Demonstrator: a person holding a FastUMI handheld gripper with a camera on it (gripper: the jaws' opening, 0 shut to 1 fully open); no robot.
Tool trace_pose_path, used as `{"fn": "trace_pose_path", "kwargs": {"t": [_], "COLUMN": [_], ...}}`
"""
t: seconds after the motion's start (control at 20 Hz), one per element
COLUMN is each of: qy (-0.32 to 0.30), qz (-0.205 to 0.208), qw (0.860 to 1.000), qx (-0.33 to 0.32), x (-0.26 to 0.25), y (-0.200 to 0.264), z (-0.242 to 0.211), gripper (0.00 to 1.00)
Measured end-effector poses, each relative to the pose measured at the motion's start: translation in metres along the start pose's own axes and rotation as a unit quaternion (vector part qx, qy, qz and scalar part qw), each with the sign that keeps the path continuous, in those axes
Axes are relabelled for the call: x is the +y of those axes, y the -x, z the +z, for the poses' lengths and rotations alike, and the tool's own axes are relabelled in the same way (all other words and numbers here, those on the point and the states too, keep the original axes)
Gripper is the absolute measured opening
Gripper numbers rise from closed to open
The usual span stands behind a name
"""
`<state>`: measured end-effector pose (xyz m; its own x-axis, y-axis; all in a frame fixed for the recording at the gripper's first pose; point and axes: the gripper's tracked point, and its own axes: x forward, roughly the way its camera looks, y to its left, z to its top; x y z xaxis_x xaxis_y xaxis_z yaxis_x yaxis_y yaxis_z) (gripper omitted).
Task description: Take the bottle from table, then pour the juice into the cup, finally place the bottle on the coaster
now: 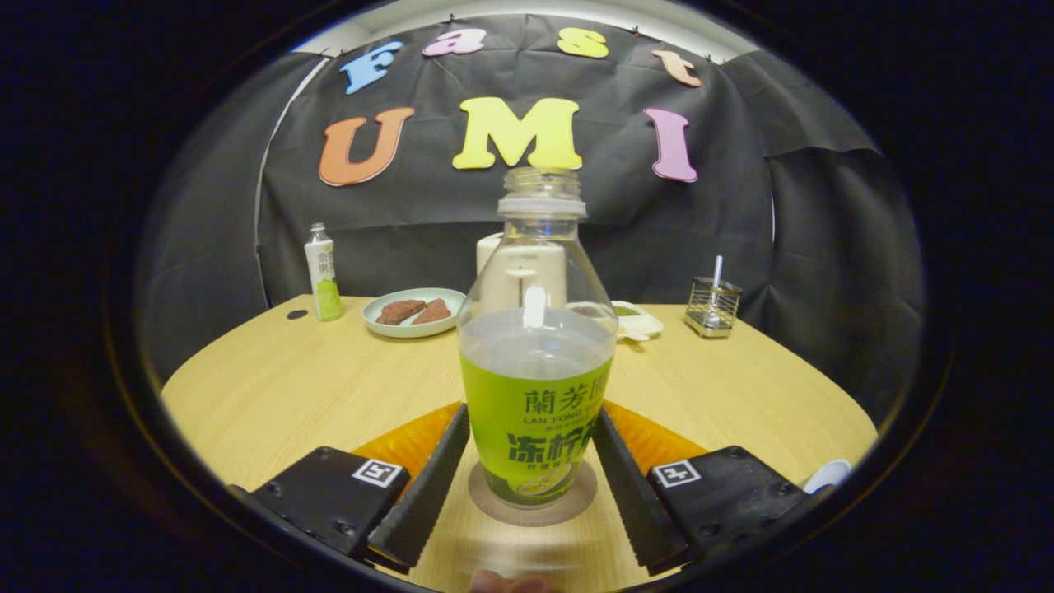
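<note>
While 1 bottle (535, 387) tops 1 coaster (532, 504), tongs (532, 486) flank it.

Green-labelled bottle (535, 362), brown coaster (532, 501), tan table (288, 387).

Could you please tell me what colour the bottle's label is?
Bright green, on the bottle between the gripper fingers, gripper view.

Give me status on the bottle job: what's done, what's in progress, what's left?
Looks done: the uncapped bottle stands upright on the coaster, so pick-up and placing appear finished. The pour can't be confirmed; the white cup shows just its rim beside the right finger. In hand: the hand-held gripper brackets the bottle's base, fingers slightly apart from it. Left: back the gripper away.
</note>
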<state>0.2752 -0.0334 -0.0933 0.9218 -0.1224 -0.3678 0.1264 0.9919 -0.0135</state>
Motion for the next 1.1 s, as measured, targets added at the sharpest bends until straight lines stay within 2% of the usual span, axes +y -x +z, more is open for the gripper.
{"fn": "trace_pose_path", "kwargs": {"t": [0.3,0.5,0.65,0.7,1.1], "qy": [-0.011,-0.008,-0.012,-0.016,-0.038], "qz": [-0.003,-0.007,-0.015,-0.017,-0.015], "qw": [1.0,1.0,0.999,0.998,0.991], "qx": [-0.008,-0.022,-0.046,-0.05,-0.131], "x": [-0.005,-0.006,-0.012,-0.013,-0.026], "y": [0.024,0.058,0.098,0.11,0.228], "z": [0.007,0.017,0.029,0.032,0.049], "gripper": [0.96,0.96,0.97,1.0,1.0]}}
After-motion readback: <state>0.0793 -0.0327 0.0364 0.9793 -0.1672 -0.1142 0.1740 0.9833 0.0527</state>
